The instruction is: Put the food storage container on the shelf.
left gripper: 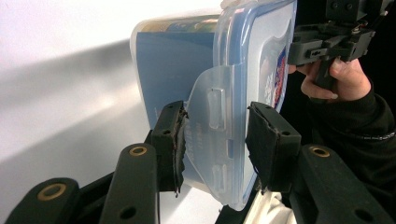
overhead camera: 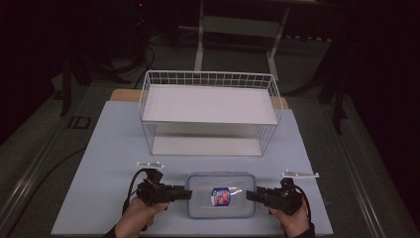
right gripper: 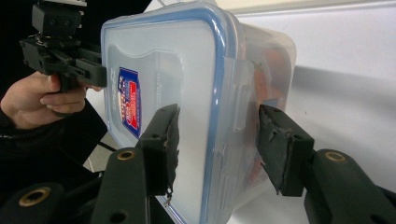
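Clear plastic box [overhead camera: 221,195] with a blue-rimmed lid lies near the front edge of the pale table [overhead camera: 114,148], a gripper at each short end.

The left gripper [overhead camera: 187,194] has its jaws around the latch flap [left gripper: 212,135] at its end; one pad is at the flap, the other stands a little apart, so it is not a firm grip. The right gripper [overhead camera: 250,195] has its jaws on both sides of the other end, over lid and wall, with gaps visible, so it is open. I think the danger is an uneven pull: if one flap is forced while the other end is not held, the light box may slide or tip, or the thin flap may slip from the pads. The box is translucent, has a red and blue label [overhead camera: 221,196] on the lid, and stands in front of the white wire basket [overhead camera: 208,111].
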`<move>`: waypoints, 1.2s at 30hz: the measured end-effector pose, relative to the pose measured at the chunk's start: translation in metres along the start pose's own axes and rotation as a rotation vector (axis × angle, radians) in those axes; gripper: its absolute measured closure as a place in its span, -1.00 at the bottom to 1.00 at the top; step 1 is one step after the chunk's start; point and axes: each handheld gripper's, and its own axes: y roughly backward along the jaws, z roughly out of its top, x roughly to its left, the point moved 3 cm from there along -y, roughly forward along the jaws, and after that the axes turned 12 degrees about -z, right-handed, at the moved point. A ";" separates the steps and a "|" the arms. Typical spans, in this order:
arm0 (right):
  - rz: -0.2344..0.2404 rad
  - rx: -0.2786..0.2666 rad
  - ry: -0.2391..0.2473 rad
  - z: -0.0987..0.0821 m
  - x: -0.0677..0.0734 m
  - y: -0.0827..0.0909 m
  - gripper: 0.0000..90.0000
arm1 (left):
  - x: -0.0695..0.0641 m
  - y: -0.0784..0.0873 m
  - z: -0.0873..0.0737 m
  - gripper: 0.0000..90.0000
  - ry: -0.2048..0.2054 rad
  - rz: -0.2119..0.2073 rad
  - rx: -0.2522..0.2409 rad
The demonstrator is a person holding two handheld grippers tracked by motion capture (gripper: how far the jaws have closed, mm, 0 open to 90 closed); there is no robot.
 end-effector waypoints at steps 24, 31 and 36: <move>-0.019 -0.076 0.065 0.061 0.009 -0.017 0.10 | 0.006 0.025 0.054 0.26 -0.116 0.087 -0.086; -0.026 -0.108 0.057 0.076 -0.003 -0.027 0.10 | 0.024 0.019 0.061 0.26 -0.108 0.080 -0.106; -0.039 -0.110 0.051 0.078 -0.014 -0.036 0.10 | 0.037 0.011 0.066 0.24 -0.128 0.099 -0.098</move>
